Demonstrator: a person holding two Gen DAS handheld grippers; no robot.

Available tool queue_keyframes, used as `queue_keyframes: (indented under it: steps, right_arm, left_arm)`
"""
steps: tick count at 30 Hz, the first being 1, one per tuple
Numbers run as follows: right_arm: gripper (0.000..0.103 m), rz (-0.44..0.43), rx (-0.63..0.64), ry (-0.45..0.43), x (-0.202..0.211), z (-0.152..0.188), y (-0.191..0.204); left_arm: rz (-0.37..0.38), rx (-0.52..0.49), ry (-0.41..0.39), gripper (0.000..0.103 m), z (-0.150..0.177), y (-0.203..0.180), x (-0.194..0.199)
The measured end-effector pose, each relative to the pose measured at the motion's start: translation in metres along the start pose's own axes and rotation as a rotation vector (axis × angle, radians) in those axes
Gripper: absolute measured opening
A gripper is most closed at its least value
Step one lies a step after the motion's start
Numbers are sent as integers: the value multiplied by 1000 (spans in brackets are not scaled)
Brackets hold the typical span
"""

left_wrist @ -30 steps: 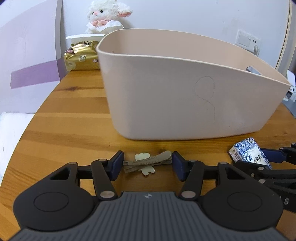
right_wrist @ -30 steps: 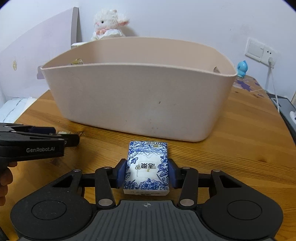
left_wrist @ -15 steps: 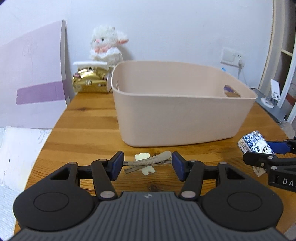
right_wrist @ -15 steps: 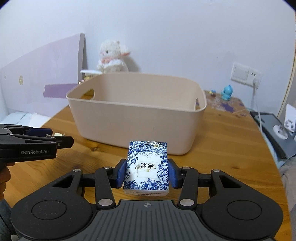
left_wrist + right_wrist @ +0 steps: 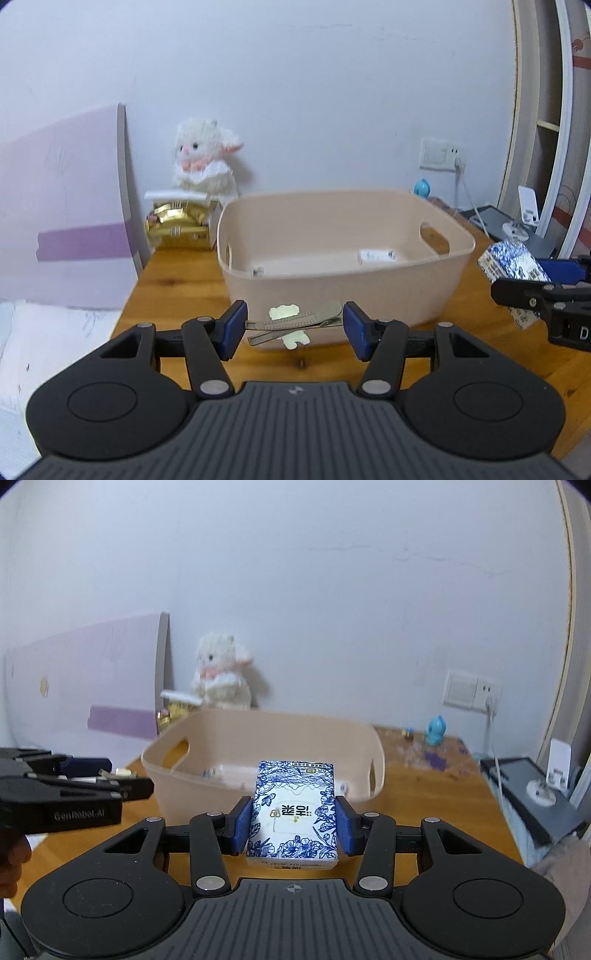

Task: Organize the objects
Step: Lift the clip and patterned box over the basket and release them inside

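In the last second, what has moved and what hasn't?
Both tongs rose clear of the table toward the bin, so its inside now shows. The left tongs carried the hair clip up; the right tongs carried the blue-and-white tissue pack. Neither grip changed. Bin, plush lamb and gold packet stayed put.

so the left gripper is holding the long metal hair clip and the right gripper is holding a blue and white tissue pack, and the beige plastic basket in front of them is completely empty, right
Not quite: the beige plastic basket is not empty. The left wrist view shows a small white packet and another small item lying on its floor. The rest holds: the left gripper grips the long metal hair clip, and the right gripper grips the blue and white tissue pack.
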State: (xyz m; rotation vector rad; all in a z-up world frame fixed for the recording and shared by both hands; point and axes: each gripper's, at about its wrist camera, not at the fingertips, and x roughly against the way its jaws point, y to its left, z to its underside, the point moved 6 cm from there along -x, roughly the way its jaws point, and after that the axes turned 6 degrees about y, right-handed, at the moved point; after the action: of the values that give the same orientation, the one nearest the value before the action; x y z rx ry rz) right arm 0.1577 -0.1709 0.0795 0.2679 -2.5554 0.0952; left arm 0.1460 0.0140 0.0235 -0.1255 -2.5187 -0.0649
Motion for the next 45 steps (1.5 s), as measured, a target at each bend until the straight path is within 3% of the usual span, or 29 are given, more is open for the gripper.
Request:
queue_keyframes:
  steps: [7, 15, 26, 33, 34, 36, 39, 41, 45]
  right_arm:
    - [43, 13, -23, -42, -24, -31, -10]
    - [43, 27, -53, -13, -79, -48, -27]
    - [43, 36, -55, 133, -155, -34, -38]
    - [44, 26, -48, 228, -176, -19, -40]
    - [52, 27, -48, 229, -176, -18, -40]
    - [55, 20, -50, 218, -173, -17, -39]
    - [68, 25, -64, 201, -165, -18, -39]
    - [80, 28, -74, 183, -157, -21, -40]
    - [99, 38, -78, 151, -139, -24, -39]
  left_arm:
    - [-4, -27, -42, 59, -34, -3, -16]
    - [-30, -63, -27, 59, -62, -6, -67]
    - [-77, -81, 115, 59, -67, -3, -151]
    - [-73, -83, 207, 59, -61, -1, -177]
    - [-82, -95, 212, 59, -59, -3, -178]
    - [-83, -97, 218, 59, -56, -4, -179]
    - [-54, -69, 219, 61, -54, -5, -177]
    - [-49, -62, 209, 77, -56, -6, -172]
    - [-59, -60, 165, 85, -61, -6, -156]
